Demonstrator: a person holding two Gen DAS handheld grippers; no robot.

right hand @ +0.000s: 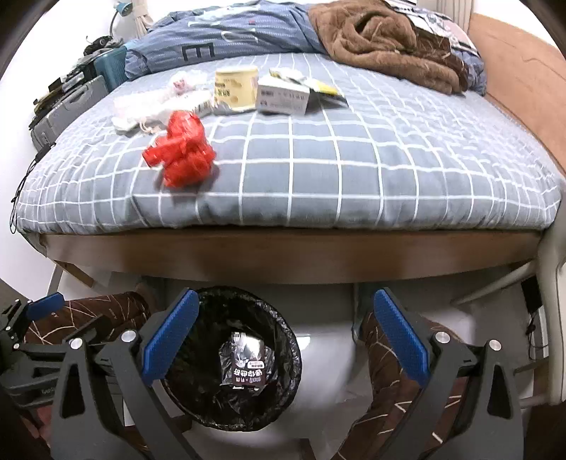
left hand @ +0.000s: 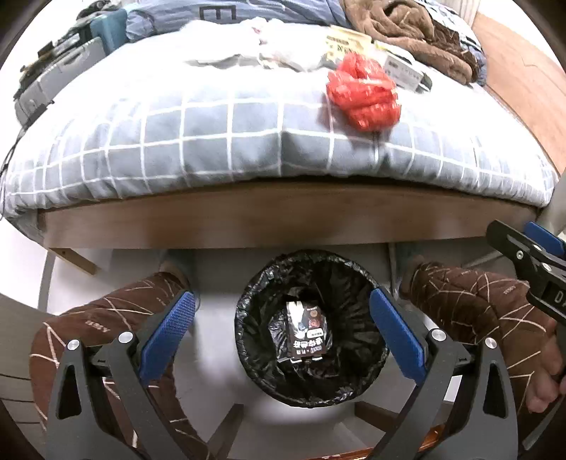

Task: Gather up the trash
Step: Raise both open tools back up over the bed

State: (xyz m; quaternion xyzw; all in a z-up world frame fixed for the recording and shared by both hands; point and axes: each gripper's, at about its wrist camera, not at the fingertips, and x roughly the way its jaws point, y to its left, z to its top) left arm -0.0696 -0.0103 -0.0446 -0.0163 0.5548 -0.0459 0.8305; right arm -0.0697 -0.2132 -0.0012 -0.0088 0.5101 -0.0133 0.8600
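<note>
A bin lined with a black bag [left hand: 269, 283] [right hand: 283, 318] stands on the floor between the person's knees, with a dark snack packet [left hand: 308, 329] [right hand: 247, 364] lying inside. My left gripper [left hand: 283, 300] hangs open above the bin, nothing between its blue pads. My right gripper [right hand: 283, 300] is open too, beside and above the bin's right rim. On the checked bed cover lie a crumpled red plastic bag [left hand: 364, 93] [right hand: 182, 154], a white crumpled bag [right hand: 155, 102], a yellow tub [right hand: 235, 86], a white carton [right hand: 283, 95] and a yellow wrapper [right hand: 325, 90].
The wooden bed frame [left hand: 283, 219] runs across in front of the bin. A brown blanket [right hand: 382, 39] and blue quilt [right hand: 226, 32] lie at the bed's far end. Cases and clutter [right hand: 70, 95] stand left of the bed. The person's patterned trouser legs [left hand: 106, 329] [left hand: 477, 304] flank the bin.
</note>
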